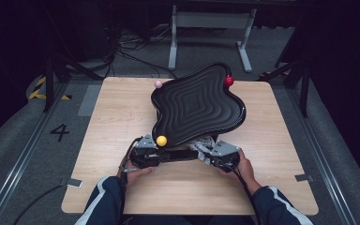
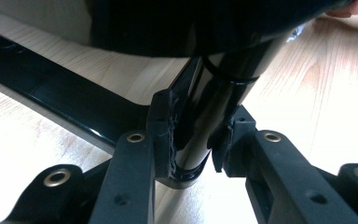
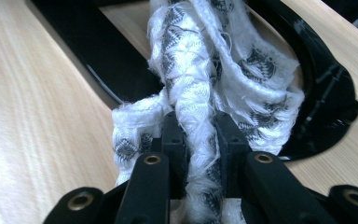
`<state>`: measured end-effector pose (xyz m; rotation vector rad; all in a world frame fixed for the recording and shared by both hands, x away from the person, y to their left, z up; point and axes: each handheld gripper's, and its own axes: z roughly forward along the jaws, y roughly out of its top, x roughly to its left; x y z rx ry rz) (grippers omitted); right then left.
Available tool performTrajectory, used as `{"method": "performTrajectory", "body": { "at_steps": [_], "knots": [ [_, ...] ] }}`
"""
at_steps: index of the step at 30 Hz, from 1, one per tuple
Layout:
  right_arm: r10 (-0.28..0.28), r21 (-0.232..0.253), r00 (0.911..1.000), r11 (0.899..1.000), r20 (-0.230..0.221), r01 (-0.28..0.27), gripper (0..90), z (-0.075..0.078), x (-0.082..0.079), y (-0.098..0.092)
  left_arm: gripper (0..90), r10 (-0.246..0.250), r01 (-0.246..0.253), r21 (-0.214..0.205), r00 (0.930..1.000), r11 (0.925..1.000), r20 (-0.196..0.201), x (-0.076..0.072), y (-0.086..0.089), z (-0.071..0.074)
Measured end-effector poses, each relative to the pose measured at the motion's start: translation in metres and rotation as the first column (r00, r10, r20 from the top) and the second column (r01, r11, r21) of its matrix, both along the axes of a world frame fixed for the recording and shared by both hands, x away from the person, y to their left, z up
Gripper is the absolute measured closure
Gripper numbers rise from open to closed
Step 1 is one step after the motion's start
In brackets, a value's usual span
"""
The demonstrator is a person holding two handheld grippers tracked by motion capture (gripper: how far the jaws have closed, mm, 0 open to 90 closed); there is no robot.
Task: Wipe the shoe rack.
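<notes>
Black and wavy-edged, the ridged tray point(image 1: 198, 105) sits tilted at the centre of the frame on its stand, above the wooden bench point(image 1: 108, 126). Left gripper point(image 2: 193, 156) has its jaws clamped on the stand's glossy black post point(image 2: 214, 107). Right gripper point(image 3: 200, 140) has its jaws pinched tight on a white patterned cloth point(image 3: 205, 60) beside the stand's base point(image 3: 326, 93).

Left gripper point(image 1: 146, 152) fingers point(image 2: 165, 135) clamped; right gripper point(image 1: 222, 153) fingers point(image 3: 175, 140) clamped too.
</notes>
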<state>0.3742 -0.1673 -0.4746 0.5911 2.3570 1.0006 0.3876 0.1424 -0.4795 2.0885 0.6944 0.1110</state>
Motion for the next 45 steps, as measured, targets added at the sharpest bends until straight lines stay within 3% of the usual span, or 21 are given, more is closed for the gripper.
{"method": "performTrajectory", "body": {
  "at_steps": [8,16,19,21,27,35,40,45],
  "knots": [
    [0.011,-0.021,0.9999,1.0,0.012,-0.011,77.5,0.001,-0.001,0.002,71.1,-0.012,0.012,0.021,0.9998,0.9997,0.015,-0.002,-0.004,0.001],
    [-0.093,-0.049,0.9953,0.994,0.028,0.094,77.6,-0.002,0.015,-0.02,71.3,-0.011,0.011,0.015,0.9999,0.9998,0.011,-0.003,-0.006,0.0],
    [-0.11,-0.035,0.9938,0.993,0.01,0.111,77.7,-0.002,0.018,-0.025,71.3,-0.016,0.016,0.019,0.9997,0.9997,0.016,-0.003,-0.008,0.001],
    [-0.114,-0.046,0.9932,0.992,0.021,0.115,77.7,-0.002,0.017,-0.022,71.3,-0.015,0.014,0.017,0.9998,0.9998,0.014,-0.003,-0.01,0.0],
    [-0.037,-0.05,0.9992,0.998,0.015,0.038,77.7,0.001,0.003,-0.004,71.2,-0.021,0.02,0.015,0.9997,0.9997,0.016,-0.003,-0.012,0.0],
    [0.045,-0.048,0.9988,0.998,0.018,-0.044,77.5,0.001,-0.01,0.019,71.1,-0.022,0.022,0.013,0.9997,0.9997,0.01,-0.003,-0.013,0.0],
    [0.035,-0.049,0.9991,0.998,0.022,-0.034,77.7,0.001,-0.007,0.016,71.2,-0.031,0.031,0.017,0.9994,0.9994,0.013,-0.004,-0.013,0.001],
    [-0.03,-0.047,0.9993,0.998,0.021,0.031,77.8,0.001,0.003,0.001,71.2,-0.033,0.033,0.019,0.9994,0.9993,0.012,-0.004,-0.014,0.001]
  ]
}}
